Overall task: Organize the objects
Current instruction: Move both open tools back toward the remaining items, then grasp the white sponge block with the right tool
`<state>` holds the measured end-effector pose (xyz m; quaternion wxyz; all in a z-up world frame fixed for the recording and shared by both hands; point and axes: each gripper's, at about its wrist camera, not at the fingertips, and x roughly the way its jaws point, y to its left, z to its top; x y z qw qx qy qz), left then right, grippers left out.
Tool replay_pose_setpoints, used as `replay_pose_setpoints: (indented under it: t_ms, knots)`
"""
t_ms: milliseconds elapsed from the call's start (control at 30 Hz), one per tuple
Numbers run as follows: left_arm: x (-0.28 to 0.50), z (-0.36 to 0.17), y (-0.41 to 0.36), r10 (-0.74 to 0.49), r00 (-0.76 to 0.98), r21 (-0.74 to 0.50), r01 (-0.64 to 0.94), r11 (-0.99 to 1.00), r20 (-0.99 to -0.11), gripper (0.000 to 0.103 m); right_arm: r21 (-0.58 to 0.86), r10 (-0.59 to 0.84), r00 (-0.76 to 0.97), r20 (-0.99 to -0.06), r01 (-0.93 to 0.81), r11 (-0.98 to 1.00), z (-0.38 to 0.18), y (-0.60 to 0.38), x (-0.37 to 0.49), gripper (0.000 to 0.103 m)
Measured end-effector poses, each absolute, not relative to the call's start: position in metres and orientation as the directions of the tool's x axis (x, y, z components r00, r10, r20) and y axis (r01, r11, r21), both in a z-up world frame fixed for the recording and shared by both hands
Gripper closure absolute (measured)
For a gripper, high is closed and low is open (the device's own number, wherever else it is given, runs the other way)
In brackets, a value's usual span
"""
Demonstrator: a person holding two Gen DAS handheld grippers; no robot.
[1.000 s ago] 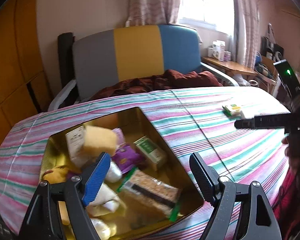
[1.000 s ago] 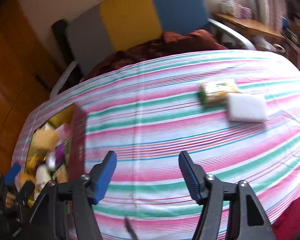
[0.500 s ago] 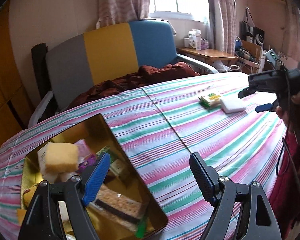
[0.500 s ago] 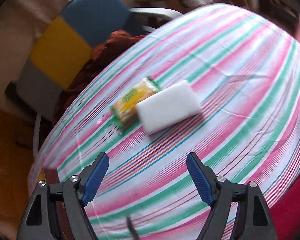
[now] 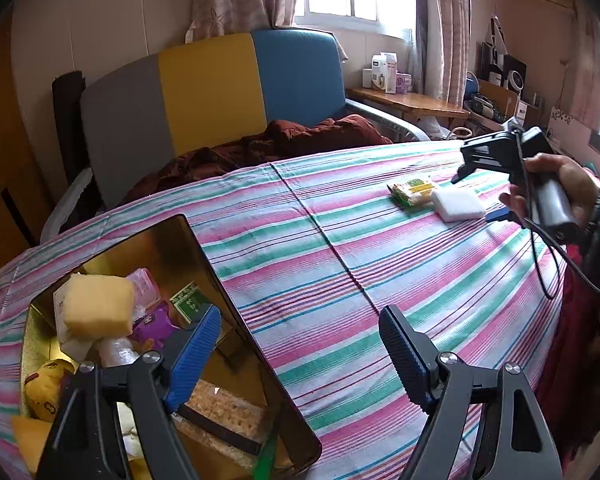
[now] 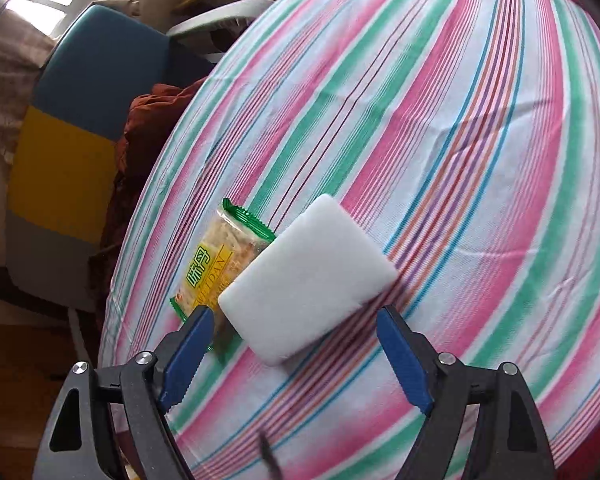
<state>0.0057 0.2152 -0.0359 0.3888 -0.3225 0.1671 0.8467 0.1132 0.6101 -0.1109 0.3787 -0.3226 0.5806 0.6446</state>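
Striped cloth [image 6: 480, 128] lies bare — snack packet [image 6: 216, 268] crowds sponge [image 6: 308, 276].

The left gripper [image 5: 300, 344] hangs with jaws apart and empty over the right edge of a gold box [image 5: 188, 240] at near left. The box holds a yellow sponge [image 5: 98, 312] and snack packets. Far right on the striped cloth [image 5: 340, 280], the right gripper [image 5: 480, 188], in a hand [image 5: 560, 184], straddles a white block [image 5: 458, 205] touching a cracker packet [image 5: 414, 190].
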Motion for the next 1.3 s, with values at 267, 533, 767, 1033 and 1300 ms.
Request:
replay_pose_setpoints:
  t_ms: [267, 533, 767, 1033, 1300]
  knots:
    - [0.004, -0.04, 0.218, 0.559, -0.46, 0.003, -0.774, -0.633, -0.69, 0.021, 0.412, 0.207, -0.405, -0.891, -0.911, -0.008, -0.11, 0.629, 0.099, 0.016]
    - [0.001, -0.04, 0.22, 0.569, -0.442, -0.024, -0.775, -0.631, -0.693, 0.021, 0.205, 0.206, -0.263, -0.942, -0.943, -0.263, -0.114, 0.631, 0.071, 0.017]
    - [0.001, -0.038, 0.227, 0.569, -0.433, -0.017, -0.786, -0.618, -0.699, 0.021, 0.137, 0.204, -0.225, -0.953, -0.917, -0.375, -0.115, 0.621, 0.078, 0.031]
    - [0.006, -0.02, 0.253, 0.568, -0.447, 0.045, -0.811, -0.584, -0.691, 0.018, 0.12, 0.225, -0.243, -0.944, -0.885, -0.45, -0.115, 0.617, 0.081, 0.039]
    - [-0.008, -0.006, 0.32, 0.553, -0.452, 0.134, -0.844, -0.52, -0.7, 0.018, 0.237, 0.278, -0.354, -0.893, -0.896, -0.376, -0.088, 0.626, 0.113, 0.042]
